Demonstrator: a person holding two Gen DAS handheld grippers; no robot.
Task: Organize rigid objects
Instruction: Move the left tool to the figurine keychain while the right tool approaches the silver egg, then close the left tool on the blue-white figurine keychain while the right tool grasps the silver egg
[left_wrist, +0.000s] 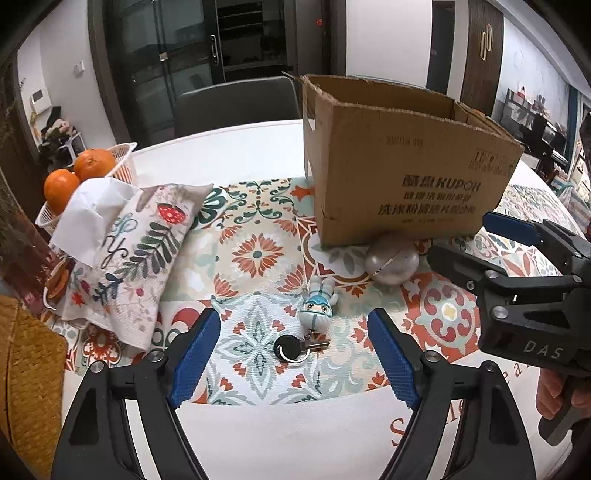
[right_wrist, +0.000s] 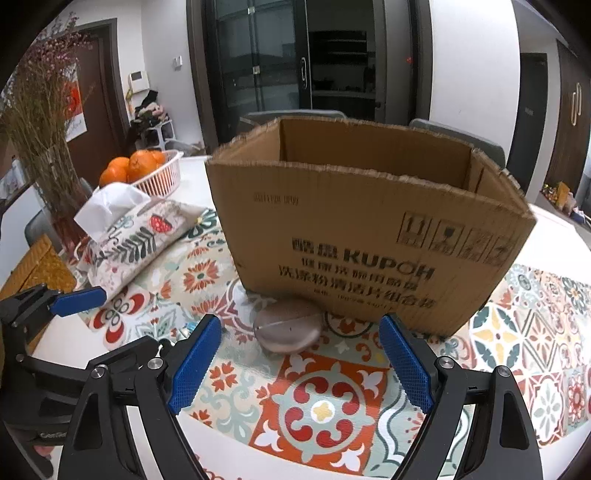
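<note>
A key (left_wrist: 295, 347) on a ring with a small white-and-blue figurine (left_wrist: 317, 306) lies on the patterned table mat (left_wrist: 255, 254). My left gripper (left_wrist: 294, 318) hovers over it, open, with one blue pad on either side and neither touching. A silver round case (right_wrist: 288, 330) rests against the front of an open cardboard box (right_wrist: 369, 240). My right gripper (right_wrist: 300, 323) stands open just in front of the case, holding nothing. The same case (left_wrist: 391, 262), box (left_wrist: 406, 177) and right gripper (left_wrist: 474, 238) appear in the left wrist view. The left gripper (right_wrist: 110, 321) shows at the lower left of the right wrist view.
A floral tissue pouch (left_wrist: 136, 251) lies left of the key. Behind it is a white basket (left_wrist: 123, 162) of oranges. A vase of dried flowers (right_wrist: 40, 122) and a woven mat (right_wrist: 37, 269) sit at the table's left edge. Chairs (left_wrist: 236, 103) stand behind the table.
</note>
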